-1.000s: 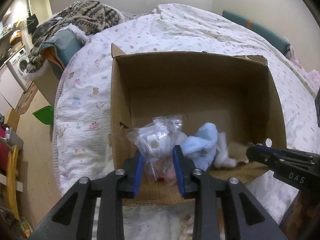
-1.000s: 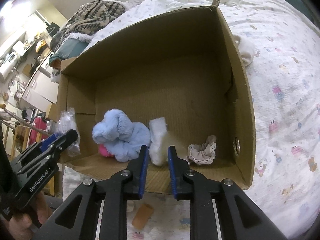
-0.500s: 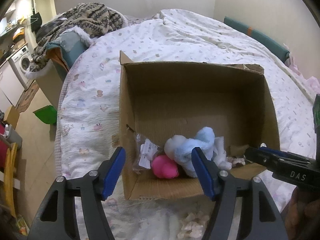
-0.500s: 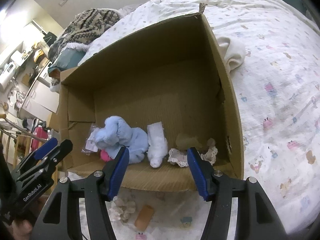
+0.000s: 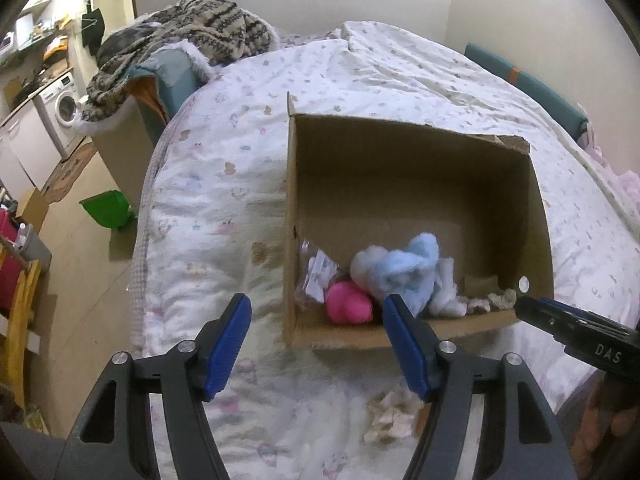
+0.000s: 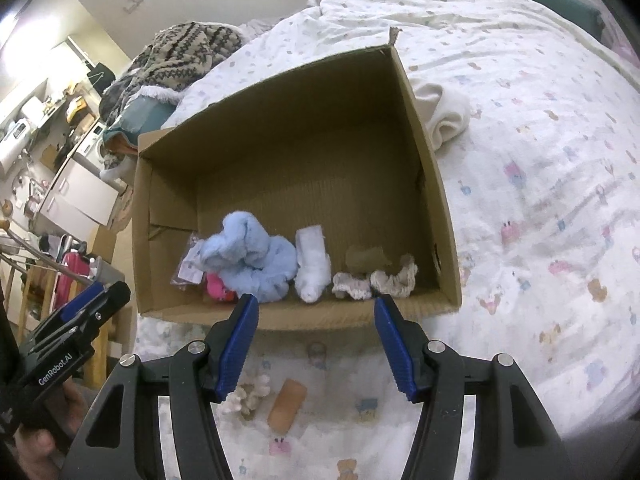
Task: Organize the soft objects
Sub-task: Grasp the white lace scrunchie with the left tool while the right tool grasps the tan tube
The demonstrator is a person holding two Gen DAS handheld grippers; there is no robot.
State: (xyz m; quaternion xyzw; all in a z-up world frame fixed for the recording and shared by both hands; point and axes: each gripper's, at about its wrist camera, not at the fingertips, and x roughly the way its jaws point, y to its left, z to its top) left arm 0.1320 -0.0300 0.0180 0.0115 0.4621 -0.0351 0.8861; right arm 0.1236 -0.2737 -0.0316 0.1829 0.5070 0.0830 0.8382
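An open cardboard box (image 5: 536, 208) (image 6: 436, 200) sits on the bed. Along its near wall lie a clear plastic bag (image 5: 318, 276) (image 6: 188, 266), a pink soft toy (image 5: 348, 302) (image 6: 216, 286), a light blue fluffy item (image 5: 404, 268) (image 6: 252, 252), a white fluffy piece (image 6: 312, 264) and beige frilly scrunchies (image 6: 374, 280). My left gripper (image 5: 318, 344) is open and empty, in front of the box's left corner. My right gripper (image 6: 316, 346) is open and empty, in front of the box's near wall. A cream frilly piece (image 5: 392, 416) (image 6: 248, 394) and a tan roll (image 6: 288, 402) lie on the bedding before the box.
The bed (image 5: 224, 176) has white patterned bedding. A cream folded cloth (image 6: 444, 114) lies right of the box. A knitted blanket (image 5: 192, 36) is heaped on a chair at the far left. The floor with a green bin (image 5: 106, 210) is left of the bed.
The left gripper let go of the plastic bag and the right gripper let go of the white piece; both lie in the box. Both grippers opened and drew back from the box.
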